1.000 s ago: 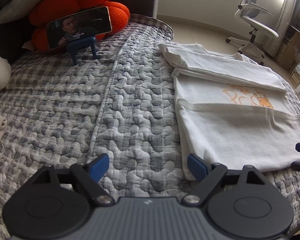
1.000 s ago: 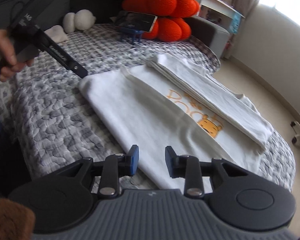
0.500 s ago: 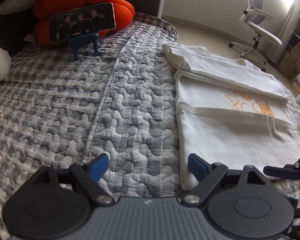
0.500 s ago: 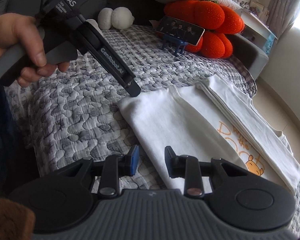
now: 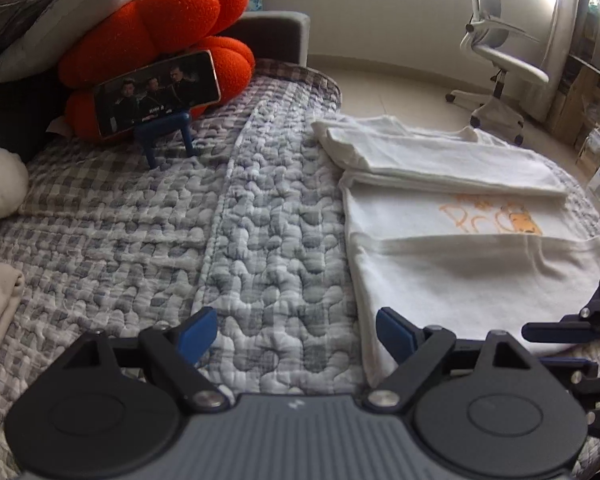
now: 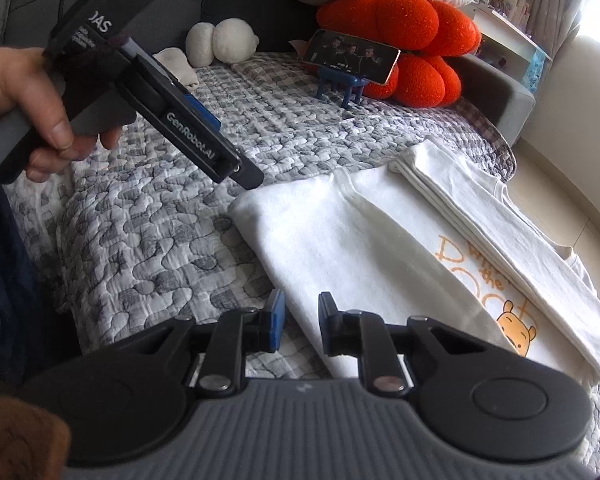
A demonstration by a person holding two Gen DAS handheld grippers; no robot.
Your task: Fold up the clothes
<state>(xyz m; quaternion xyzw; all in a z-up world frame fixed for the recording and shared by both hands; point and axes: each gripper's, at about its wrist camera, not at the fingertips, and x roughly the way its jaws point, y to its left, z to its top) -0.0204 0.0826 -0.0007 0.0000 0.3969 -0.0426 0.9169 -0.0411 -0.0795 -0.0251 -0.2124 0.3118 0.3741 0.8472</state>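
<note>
Grey quilted bed (image 5: 260,240) carries a part-folded white T-shirt (image 5: 460,280) at frame right; left claw (image 5: 296,332) gapes wide, empty; right claw (image 6: 302,320) is closing astride the shirt's near edge.

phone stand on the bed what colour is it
Dark blue phone stand, clearest in the right wrist view.

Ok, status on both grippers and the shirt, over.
Left gripper open over the quilt. Right gripper closing at the white T-shirt near edge, no pinch yet. Shirt sides folded in. Nothing blocking.
</note>
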